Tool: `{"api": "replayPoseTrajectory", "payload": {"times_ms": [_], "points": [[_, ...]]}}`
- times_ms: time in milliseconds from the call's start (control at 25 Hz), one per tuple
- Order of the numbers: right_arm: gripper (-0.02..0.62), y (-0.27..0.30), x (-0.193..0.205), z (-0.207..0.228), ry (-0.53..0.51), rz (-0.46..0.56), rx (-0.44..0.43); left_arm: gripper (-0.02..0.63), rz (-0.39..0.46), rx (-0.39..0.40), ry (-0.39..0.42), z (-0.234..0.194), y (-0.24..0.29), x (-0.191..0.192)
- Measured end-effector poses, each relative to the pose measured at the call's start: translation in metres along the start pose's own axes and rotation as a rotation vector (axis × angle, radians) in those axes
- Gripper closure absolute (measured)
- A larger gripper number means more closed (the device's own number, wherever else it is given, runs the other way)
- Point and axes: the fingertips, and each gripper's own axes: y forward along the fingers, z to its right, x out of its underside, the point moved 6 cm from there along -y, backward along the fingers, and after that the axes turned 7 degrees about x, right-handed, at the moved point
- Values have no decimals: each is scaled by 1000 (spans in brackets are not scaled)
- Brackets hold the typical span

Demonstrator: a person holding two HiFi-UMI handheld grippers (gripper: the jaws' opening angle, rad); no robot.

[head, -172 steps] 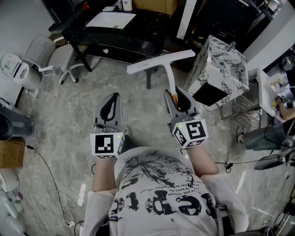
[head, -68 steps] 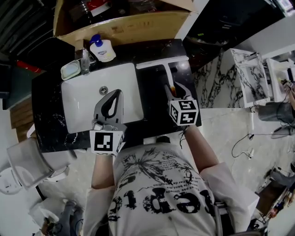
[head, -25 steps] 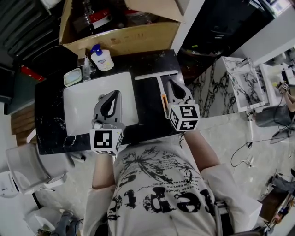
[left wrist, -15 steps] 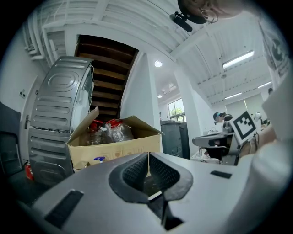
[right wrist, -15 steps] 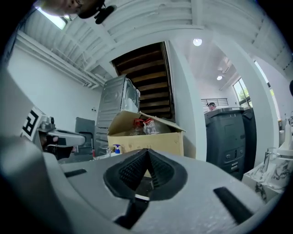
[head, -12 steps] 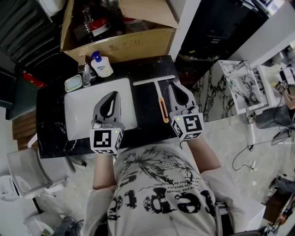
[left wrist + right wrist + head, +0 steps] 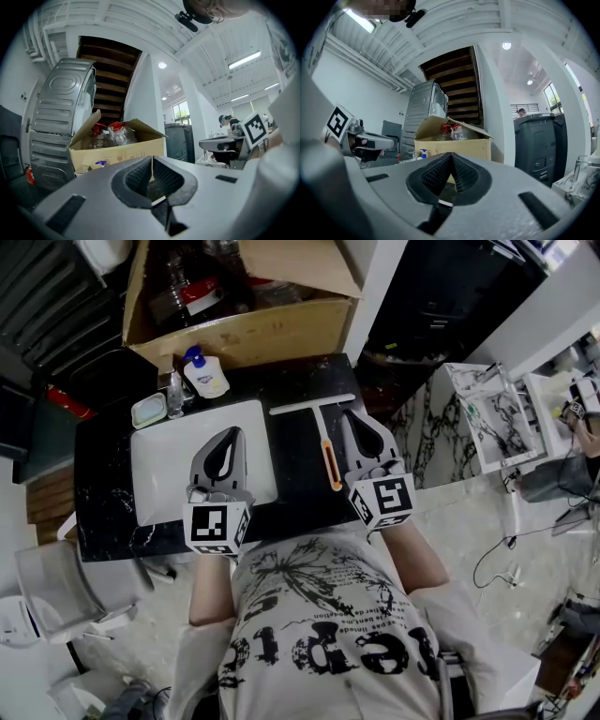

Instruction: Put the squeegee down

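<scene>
The sink (image 7: 169,465) at centre left lies open, and bare counter (image 7: 300,479) shows between it and the squeegee (image 7: 323,437). A box (image 7: 253,334) walls the top edge, and a bottle (image 7: 206,374) and dish (image 7: 148,410) crowd the sink's upper left.

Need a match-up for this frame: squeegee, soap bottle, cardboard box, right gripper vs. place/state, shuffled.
1 squeegee
2 soap bottle
3 cardboard box
4 right gripper

A shut, empty
B flat on the black counter, right of the sink
C behind the counter, flaps open
D by the tap at the sink's far edge

Pairs: 1-B, 2-D, 3-C, 4-A
</scene>
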Motion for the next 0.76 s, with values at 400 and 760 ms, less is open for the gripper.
{"api": "replayPoseTrajectory", "payload": {"times_ms": [400,760], "points": [[604,-1,1,-4,-36,-2,-10,594,-6,-17,17,2,-3,-3],[604,-1,-2,-5,-15,-1,-15,594,-2,-20,19,3,-3,-4]]}}
